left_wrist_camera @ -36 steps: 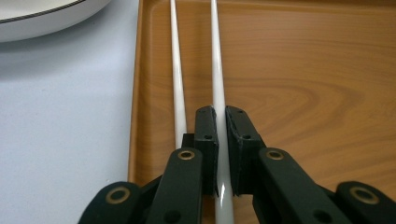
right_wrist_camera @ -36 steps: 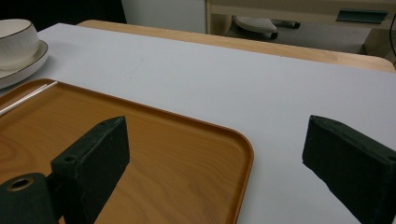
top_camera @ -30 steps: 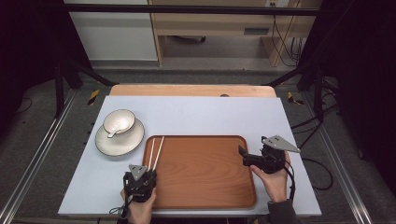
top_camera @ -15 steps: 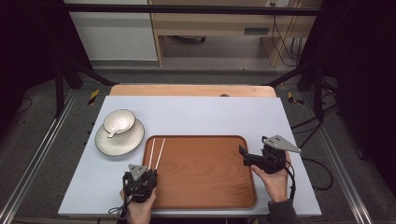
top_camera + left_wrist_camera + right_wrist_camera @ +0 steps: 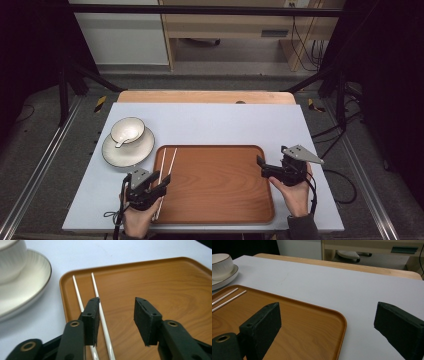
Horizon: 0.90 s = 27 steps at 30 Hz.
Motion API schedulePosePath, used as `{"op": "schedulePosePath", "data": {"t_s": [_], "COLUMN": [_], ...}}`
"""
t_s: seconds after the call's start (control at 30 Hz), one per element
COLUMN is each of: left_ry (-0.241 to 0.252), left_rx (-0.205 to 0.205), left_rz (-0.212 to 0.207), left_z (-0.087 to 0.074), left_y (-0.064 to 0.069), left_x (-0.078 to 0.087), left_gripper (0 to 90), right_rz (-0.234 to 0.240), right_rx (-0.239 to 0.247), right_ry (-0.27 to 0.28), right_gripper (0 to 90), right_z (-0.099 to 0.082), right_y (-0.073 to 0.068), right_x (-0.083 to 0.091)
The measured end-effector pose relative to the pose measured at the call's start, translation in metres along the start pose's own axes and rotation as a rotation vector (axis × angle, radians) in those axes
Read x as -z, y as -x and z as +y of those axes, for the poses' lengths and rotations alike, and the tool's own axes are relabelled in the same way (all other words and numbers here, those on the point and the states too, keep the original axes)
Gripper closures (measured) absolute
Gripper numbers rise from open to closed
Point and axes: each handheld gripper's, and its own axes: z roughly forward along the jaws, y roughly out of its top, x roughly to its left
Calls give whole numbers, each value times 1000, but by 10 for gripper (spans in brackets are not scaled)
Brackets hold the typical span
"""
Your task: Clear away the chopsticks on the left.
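Two white chopsticks [image 5: 167, 162] lie side by side along the left end of a brown wooden tray [image 5: 215, 185]. My left gripper [image 5: 148, 177] hovers over their near ends. In the left gripper view its jaws [image 5: 116, 315] have just been opening and stand apart. The chopsticks [image 5: 96, 290] rest on the tray [image 5: 162, 280] below, by the left pad, and nothing is pinched. My right gripper [image 5: 262, 168] is held at the tray's right edge, open. In the right gripper view its jaws [image 5: 327, 325] straddle the tray's rim [image 5: 342, 322] with nothing between them.
A white bowl [image 5: 127, 130] sits on a white plate [image 5: 120, 155] on the pale table, left of the tray's far corner. The bowl [image 5: 220, 265] also shows at the far left in the right gripper view. A wooden strip [image 5: 205, 96] runs along the table's far edge.
My left gripper's jaws have spread apart and the hand has lifted a little. The chopsticks stay lying on the tray. The right hand has not moved.
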Motion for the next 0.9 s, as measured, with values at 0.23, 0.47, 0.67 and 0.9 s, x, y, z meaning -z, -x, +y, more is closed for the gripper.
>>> {"op": "schedulePosePath", "data": {"t_s": [0.23,0.47,0.67,0.9], "left_ry": [53,24,15,30], "left_rx": [-52,-150,-151,-87], "left_rz": [-87,-143,-134,-96], "left_z": [31,46,40,22], "left_y": [-16,-25,-40,-66], "left_x": [11,11,16,26], "left_gripper": [455,369,290,240], "right_rz": [2,0,-4,-5], "right_rx": [-8,-8,-10,-14], "right_ry": [6,16,17,7], "right_gripper": [74,74,72,72], "right_z": [1,2,2,0], "right_y": [0,2,4,3], "right_x": [2,4,5,3]}}
